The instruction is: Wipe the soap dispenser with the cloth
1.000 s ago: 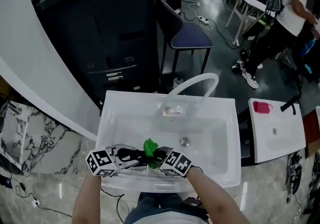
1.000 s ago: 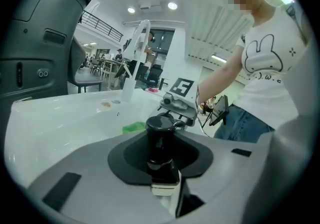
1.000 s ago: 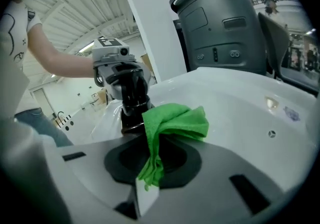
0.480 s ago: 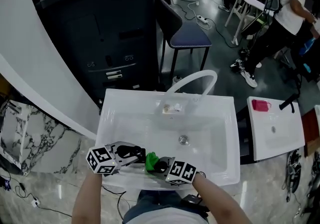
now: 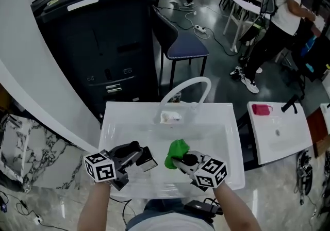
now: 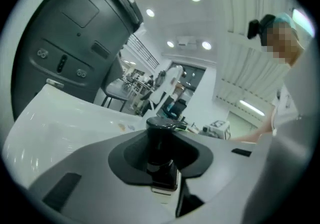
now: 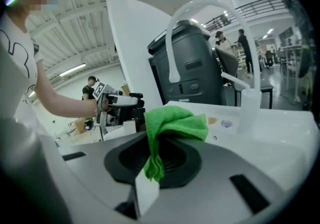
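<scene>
My left gripper [image 5: 137,157] is shut on a dark soap dispenser [image 5: 144,161] and holds it above the front left of the white sink [image 5: 116,121]. In the left gripper view the dispenser [image 6: 161,154] stands between the jaws with its black pump head on top. My right gripper [image 5: 181,160] is shut on a green cloth [image 5: 177,151] over the middle of the basin, a short gap right of the dispenser. In the right gripper view the cloth [image 7: 172,123] drapes over the jaws, and the left gripper [image 7: 120,104] with the dispenser shows beyond, to the left.
A white arched faucet [image 5: 188,86] rises at the back of the sink, with a small dish [image 5: 170,117] below it. A dark cabinet [image 5: 103,34] and a chair [image 5: 178,44] stand behind. A second basin [image 5: 278,134] with a pink item [image 5: 260,110] lies right. A person [image 5: 281,13] stands far right.
Both grippers have risen from the sink's front edge and drawn apart. The right one carried the green cloth up and right; the left one lifted the dispenser.
</scene>
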{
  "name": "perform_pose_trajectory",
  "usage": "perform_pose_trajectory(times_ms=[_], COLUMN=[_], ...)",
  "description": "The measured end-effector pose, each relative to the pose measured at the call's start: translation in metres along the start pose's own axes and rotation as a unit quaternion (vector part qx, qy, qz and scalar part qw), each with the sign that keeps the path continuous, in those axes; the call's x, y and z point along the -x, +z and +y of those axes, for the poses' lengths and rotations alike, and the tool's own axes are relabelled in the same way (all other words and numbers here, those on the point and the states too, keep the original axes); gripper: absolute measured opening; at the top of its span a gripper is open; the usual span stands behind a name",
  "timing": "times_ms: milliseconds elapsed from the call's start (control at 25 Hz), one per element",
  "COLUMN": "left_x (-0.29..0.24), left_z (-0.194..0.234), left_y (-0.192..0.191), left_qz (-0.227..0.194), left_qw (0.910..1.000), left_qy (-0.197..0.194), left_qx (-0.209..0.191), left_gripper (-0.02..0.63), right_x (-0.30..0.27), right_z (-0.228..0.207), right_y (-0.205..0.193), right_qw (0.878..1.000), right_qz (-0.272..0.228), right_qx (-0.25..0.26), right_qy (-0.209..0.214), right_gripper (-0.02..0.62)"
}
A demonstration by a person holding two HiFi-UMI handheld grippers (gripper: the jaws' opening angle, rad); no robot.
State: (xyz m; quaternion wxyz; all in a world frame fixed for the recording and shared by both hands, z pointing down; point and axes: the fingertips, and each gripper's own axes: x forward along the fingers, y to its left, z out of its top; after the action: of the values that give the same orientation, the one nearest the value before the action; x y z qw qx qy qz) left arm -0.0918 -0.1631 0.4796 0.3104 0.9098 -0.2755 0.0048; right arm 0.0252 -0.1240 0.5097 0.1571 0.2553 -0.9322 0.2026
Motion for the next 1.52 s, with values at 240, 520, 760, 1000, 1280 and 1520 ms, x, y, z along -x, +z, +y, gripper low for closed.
perform_pose_trajectory(times_ms=[240, 520, 760, 1000, 1280, 1520], left_x=[0.0, -0.002, 0.003, 0.006, 0.003, -0.022], left_z=[0.013, 0.013, 0.021, 0.034, 0.033, -0.007], left_y=[0.043, 0.048, 0.037, 0.024, 0.023, 0.015], left_qz=[-0.149, -0.222, -0.2, -0.196, -0.168, -0.037], left_qw=[0.9594, 0.9004, 0.9161, 0.9218, 0.9522, 0.9808], left_qy=[0.055, 0.031, 0.066, 0.108, 0.143, 0.134], left_qx=[0.233, 0.373, 0.341, 0.317, 0.211, -0.137], left_gripper=[0.107, 0.107, 0.106, 0.104, 0.107, 0.106], right_x=[-0.006, -0.033, -0.03, -0.02, 0.008, 0.038], right_z=[0.005, -0.001, 0.01, 0.018, 0.015, -0.001], right_y=[0.004, 0.017, 0.023, 0.027, 0.044, 0.061], right_qw=[0.999, 0.989, 0.987, 0.983, 0.974, 0.986], right_qz=[-0.027, -0.095, -0.115, -0.127, -0.178, -0.16], right_qx=[0.0, -0.113, -0.107, -0.109, -0.113, -0.04], right_qy=[-0.025, 0.003, 0.043, 0.075, 0.085, 0.032], right_gripper=[0.046, 0.046, 0.046, 0.046, 0.046, 0.046])
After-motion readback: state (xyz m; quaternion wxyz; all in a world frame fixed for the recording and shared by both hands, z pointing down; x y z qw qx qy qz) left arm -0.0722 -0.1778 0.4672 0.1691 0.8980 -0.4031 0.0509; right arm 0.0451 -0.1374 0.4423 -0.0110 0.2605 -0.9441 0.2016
